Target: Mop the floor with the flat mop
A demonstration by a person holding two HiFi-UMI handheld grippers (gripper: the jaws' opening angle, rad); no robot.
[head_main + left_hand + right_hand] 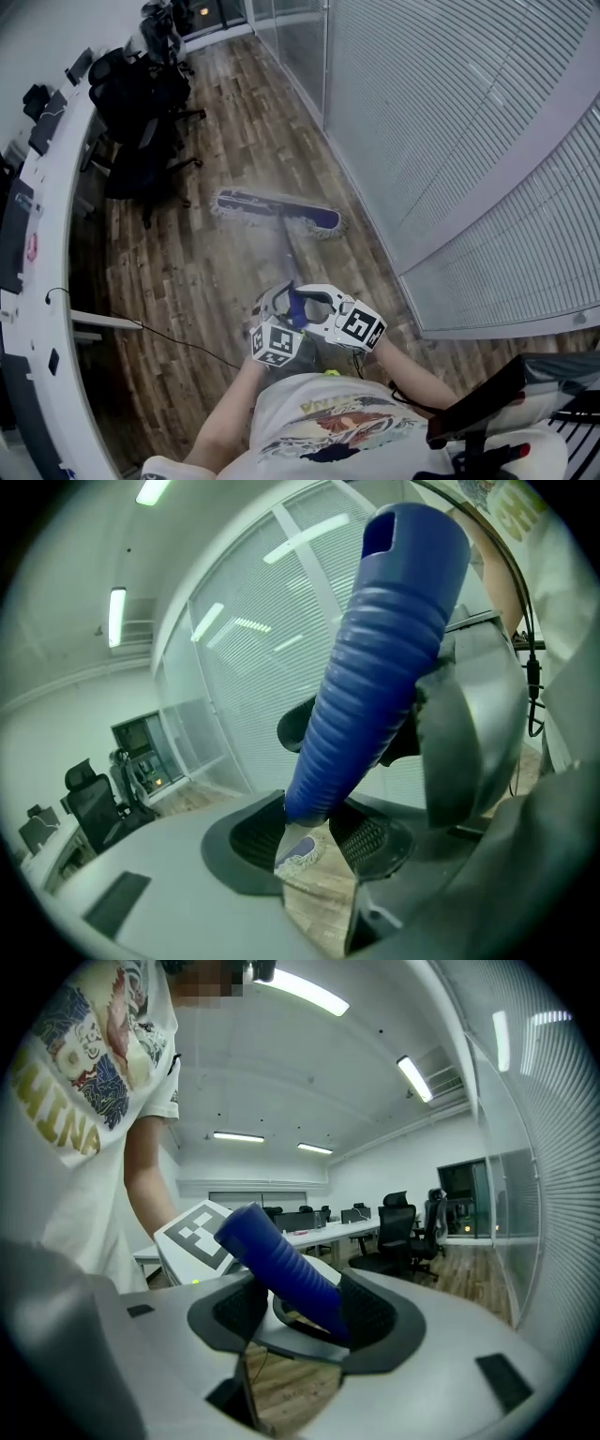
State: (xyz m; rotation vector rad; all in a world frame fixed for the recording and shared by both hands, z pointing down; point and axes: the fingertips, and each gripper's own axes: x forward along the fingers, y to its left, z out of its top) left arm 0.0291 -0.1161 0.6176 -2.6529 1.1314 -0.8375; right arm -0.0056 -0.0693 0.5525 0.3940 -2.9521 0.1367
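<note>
The flat mop's blue-and-white fringed head lies flat on the wooden floor ahead of me, near the glass wall. Its pole runs back to a ribbed blue handle in front of my chest. My left gripper is shut on that handle, which fills the gap between its dark pads. My right gripper grips the same handle from the other side, close against the left one. The left gripper's marker cube shows in the right gripper view.
Black office chairs crowd the left along a long white curved desk. A glass wall with blinds runs along the right. A thin cable trails over the floor at my left. Dark equipment sits at lower right.
</note>
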